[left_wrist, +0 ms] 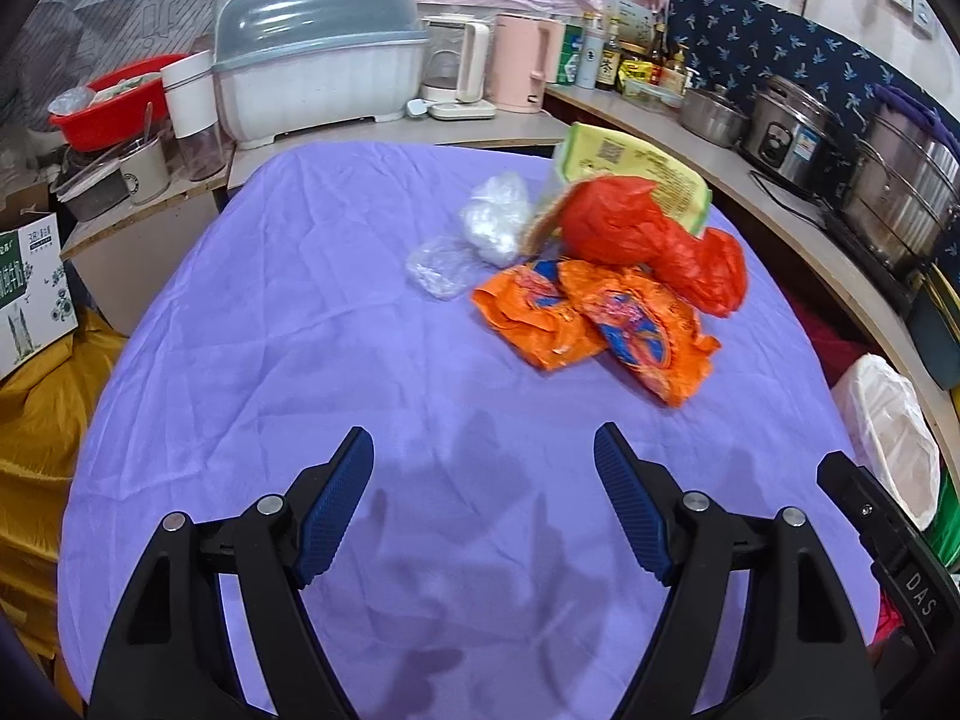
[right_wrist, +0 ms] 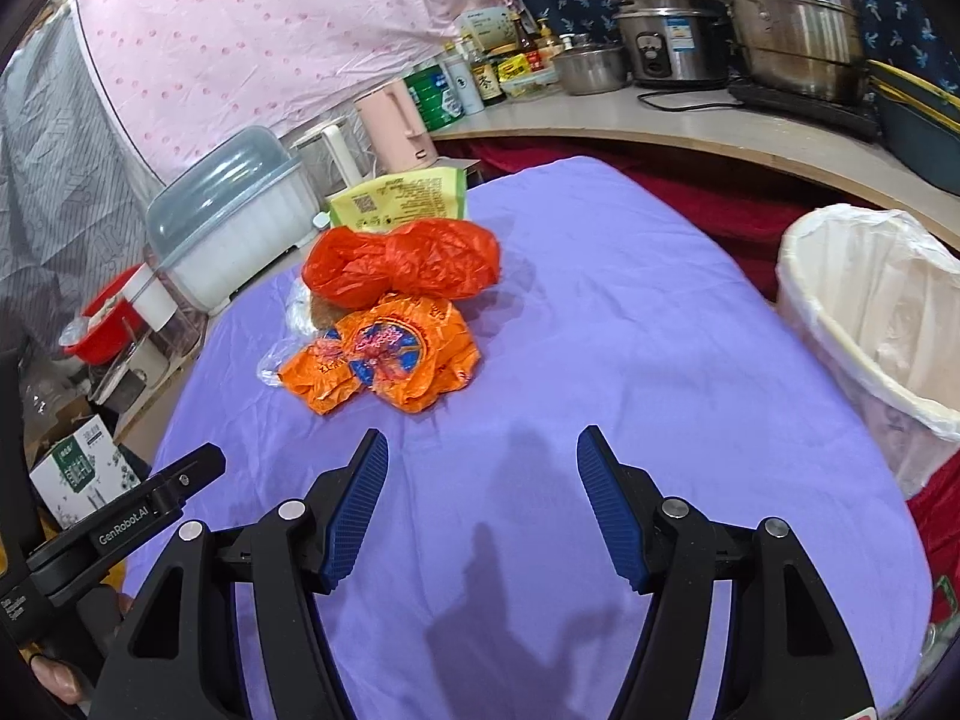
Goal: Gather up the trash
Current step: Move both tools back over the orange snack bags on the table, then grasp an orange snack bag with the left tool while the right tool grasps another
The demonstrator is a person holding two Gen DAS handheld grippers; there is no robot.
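A purple cloth [left_wrist: 288,312] covers the table beneath and ahead of the tongs. Beyond its far edge, ahead and to the left, stands a white dish box with a grey domed lid [left_wrist: 318,60]; left of that box sit a white cup [left_wrist: 189,84] and a red basin [left_wrist: 114,102]. Just right of the box are a white kettle [left_wrist: 456,66] and a pink kettle [left_wrist: 528,63], then a cluster of bottles and tins [left_wrist: 630,57]. Along the curved shelf ahead to the right stand a small steel pot [left_wrist: 711,114], a steel rice cooker [left_wrist: 792,132] and a tall steel steamer [left_wrist: 900,192]. A pink dotted sheet [right_wrist: 270,36] hangs behind. Low on the far left rests a printed cardboard box [left_wrist: 33,288].
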